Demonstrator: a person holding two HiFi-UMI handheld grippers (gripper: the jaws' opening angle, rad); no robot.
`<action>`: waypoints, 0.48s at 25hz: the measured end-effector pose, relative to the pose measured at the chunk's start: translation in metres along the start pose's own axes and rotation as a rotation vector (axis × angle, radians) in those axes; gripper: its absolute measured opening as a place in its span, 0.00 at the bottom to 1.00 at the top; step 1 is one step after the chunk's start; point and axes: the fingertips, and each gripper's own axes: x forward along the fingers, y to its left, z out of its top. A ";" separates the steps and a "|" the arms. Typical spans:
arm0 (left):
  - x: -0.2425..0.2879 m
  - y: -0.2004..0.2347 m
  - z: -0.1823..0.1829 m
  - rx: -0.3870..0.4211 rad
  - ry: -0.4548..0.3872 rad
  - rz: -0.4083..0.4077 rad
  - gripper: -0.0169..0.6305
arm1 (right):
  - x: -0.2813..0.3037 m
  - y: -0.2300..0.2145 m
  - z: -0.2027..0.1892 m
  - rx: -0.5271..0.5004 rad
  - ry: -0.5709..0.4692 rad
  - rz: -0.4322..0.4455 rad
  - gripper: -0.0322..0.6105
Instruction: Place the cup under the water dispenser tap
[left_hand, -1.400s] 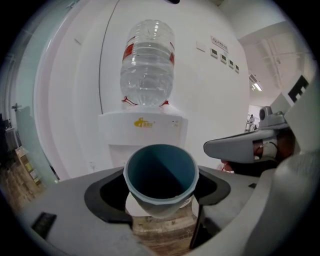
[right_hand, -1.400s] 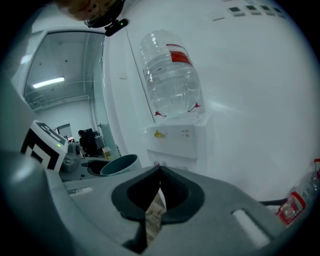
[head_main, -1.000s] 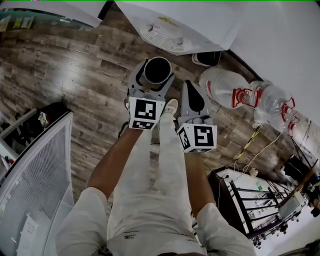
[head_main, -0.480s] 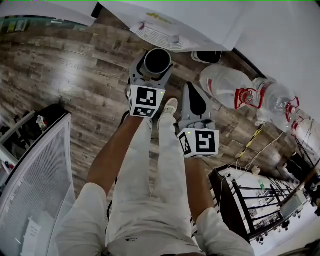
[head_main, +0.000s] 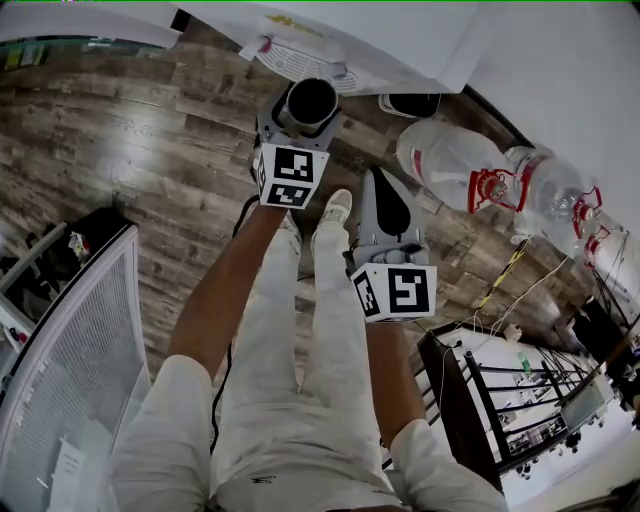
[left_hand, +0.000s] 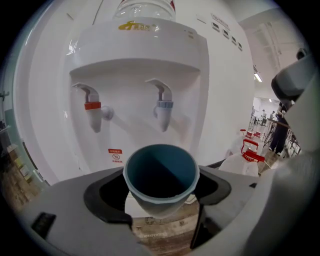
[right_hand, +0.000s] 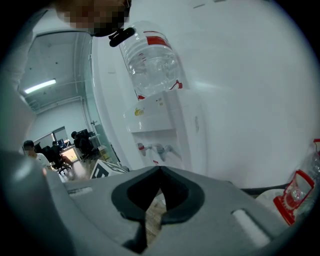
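A blue cup (head_main: 312, 103) stands upright between the jaws of my left gripper (head_main: 305, 118), which is shut on its sides. In the left gripper view the cup (left_hand: 161, 175) sits in front of the white water dispenser (left_hand: 140, 65), below the level of the red tap (left_hand: 93, 112) and the blue tap (left_hand: 162, 107) and roughly in line with the blue one. In the head view the dispenser's front (head_main: 300, 58) lies just beyond the cup. My right gripper (head_main: 386, 205) hangs back to the right, its jaws shut on nothing (right_hand: 160, 171).
Two big water bottles (head_main: 450, 165) (head_main: 548, 195) with red caps lie on the wood floor right of the dispenser. A white mesh cabinet (head_main: 70, 340) stands at the left and a wire rack with cables (head_main: 500, 400) at the lower right. The person's shoe (head_main: 336, 208) is below the left gripper.
My left gripper with the cup has moved up the picture toward the dispenser and sunk lower. The right gripper has hardly shifted.
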 end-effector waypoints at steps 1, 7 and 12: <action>0.002 -0.001 -0.002 -0.005 0.002 0.001 0.59 | 0.000 -0.002 -0.001 0.002 0.002 0.000 0.05; 0.023 -0.001 -0.007 -0.011 0.003 -0.003 0.59 | 0.005 -0.011 -0.003 0.003 0.004 -0.006 0.05; 0.038 0.005 -0.008 -0.017 0.003 0.012 0.60 | 0.007 -0.013 -0.012 0.010 0.024 -0.004 0.05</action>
